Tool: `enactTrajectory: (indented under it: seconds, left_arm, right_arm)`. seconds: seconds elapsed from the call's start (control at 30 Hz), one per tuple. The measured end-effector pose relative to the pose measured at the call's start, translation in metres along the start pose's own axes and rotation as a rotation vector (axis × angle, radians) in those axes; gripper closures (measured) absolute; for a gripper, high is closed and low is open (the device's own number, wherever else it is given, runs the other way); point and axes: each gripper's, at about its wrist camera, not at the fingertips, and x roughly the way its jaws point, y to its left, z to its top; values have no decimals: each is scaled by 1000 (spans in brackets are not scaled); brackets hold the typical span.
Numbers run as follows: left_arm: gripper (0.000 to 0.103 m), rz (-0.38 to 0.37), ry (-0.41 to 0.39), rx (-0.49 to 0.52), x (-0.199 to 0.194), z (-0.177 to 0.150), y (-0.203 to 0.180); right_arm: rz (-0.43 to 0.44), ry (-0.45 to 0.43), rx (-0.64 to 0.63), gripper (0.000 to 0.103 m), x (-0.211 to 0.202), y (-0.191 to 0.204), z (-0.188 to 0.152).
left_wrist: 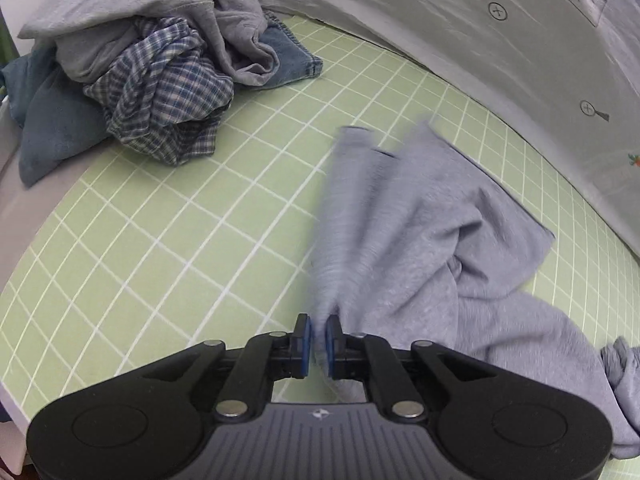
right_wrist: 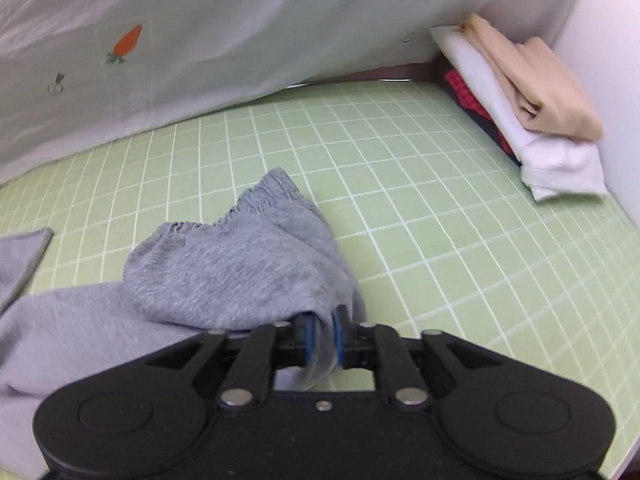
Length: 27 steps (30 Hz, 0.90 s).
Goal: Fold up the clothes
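A grey garment lies crumpled on the green gridded mat, right of centre in the left wrist view. My left gripper is shut on a fold of it, and the cloth runs up and away from the blue pads in a blur. The right wrist view shows the same grey garment with its elastic waistband bunched up ahead. A flap of it is pinched between the pads of my right gripper and hangs below them. The rest trails off to the left.
A heap of unfolded clothes, checked, denim and grey, sits at the mat's far left. A folded stack of beige, white and red items rests at the far right. A white sheet with a carrot print hangs along the back edge.
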Motion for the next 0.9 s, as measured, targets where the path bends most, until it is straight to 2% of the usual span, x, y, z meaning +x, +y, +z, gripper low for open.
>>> enactTrajectory:
  seconds: [0.03, 0.07, 0.1, 0.13, 0.17, 0.23, 0.4, 0.6, 0.63, 0.67, 0.7, 0.73, 0.77, 0.8, 0.83, 0.9]
  left_arm:
    - [79, -10, -11, 7, -2, 0, -2]
    - [72, -28, -32, 18, -5, 3, -6]
    - [68, -42, -49, 30, -5, 7, -11]
    - [67, -55, -64, 44, -5, 12, -15]
    - [66, -62, -72, 57, -2, 18, -20]
    - [60, -67, -76, 78, 8, 30, -29]
    - [42, -42, -34, 85, 48, 55, -41]
    - [37, 5, 43, 58, 94, 72, -36]
    - [38, 3, 52, 51, 99, 74, -35]
    - [38, -5, 59, 45, 103, 74, -34]
    - [40, -20, 61, 43, 104, 74, -33]
    - [50, -39, 59, 45, 103, 74, -33]
    - [61, -57, 57, 48, 102, 73, -33]
    - [92, -75, 56, 50, 101, 73, -33]
    - [98, -83, 46, 46, 97, 73, -32]
    - [98, -82, 15, 28, 86, 73, -31]
  right_arm:
    - [0, -28, 8, 61, -7, 3, 1]
    - [-1, -78, 13, 46, -15, 9, 5]
    - [-1, -127, 18, 39, -22, 15, 10]
    - [15, -160, 16, 37, -27, 22, 17]
    - [45, -169, 2, 33, -26, 31, 25]
    - [105, -185, -26, 31, -24, 48, 40]
    - [174, -87, -94, 30, 6, 92, 50]
    - [91, 38, -213, 29, 39, 120, 33]
    - [86, 43, -219, 30, 42, 119, 32]
    - [83, 47, -225, 35, 44, 119, 31]
    - [93, 43, -227, 50, 45, 117, 31]
    - [105, 39, -230, 59, 45, 116, 32]
    - [129, 28, -235, 77, 43, 114, 34]
    - [148, 16, -240, 89, 41, 113, 36]
    - [134, -5, -251, 90, 36, 112, 38]
    - [111, -54, -257, 93, 25, 108, 45]
